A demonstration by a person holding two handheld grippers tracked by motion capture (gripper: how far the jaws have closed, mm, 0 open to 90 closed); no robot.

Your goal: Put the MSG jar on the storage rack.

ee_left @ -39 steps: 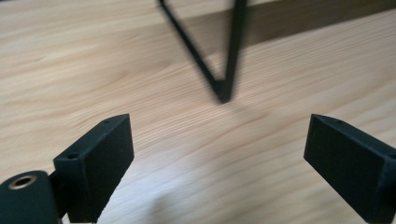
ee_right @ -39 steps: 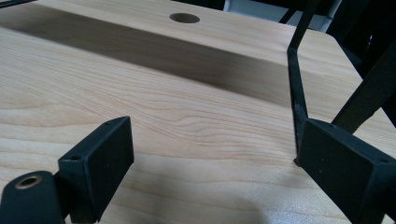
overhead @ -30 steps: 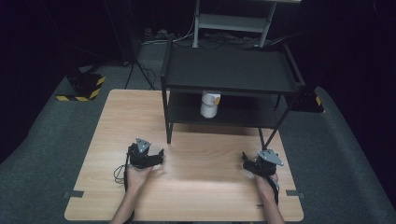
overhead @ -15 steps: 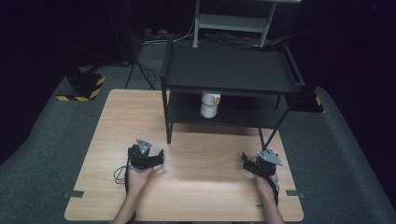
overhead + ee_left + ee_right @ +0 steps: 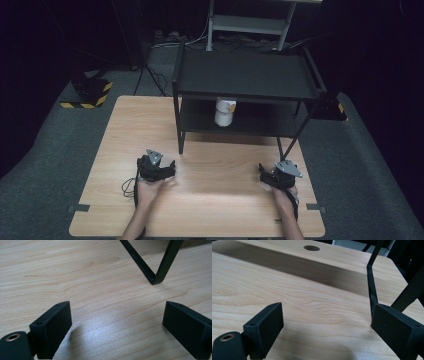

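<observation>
Both hand-held grippers released, empty, low on the light wooden desk: left hand-held gripper, right hand-held gripper. White cylindrical container stands on the black metal shelf rack's lower shelf. Risk: jaws clipping a rack leg when reaching in.

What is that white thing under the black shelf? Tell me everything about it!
The white container is a small, upright, roughly cylindrical thing, maybe a bottle or cup, with an orange-yellow patch on its upper right side. It stands on the lower level of the black shelf unit, near the middle, tucked beneath the top shelf, which hides its top. Only the lower shelf touches it. Both hand-held grippers sit far from it on the wooden table. It is too small to read any label.
</observation>
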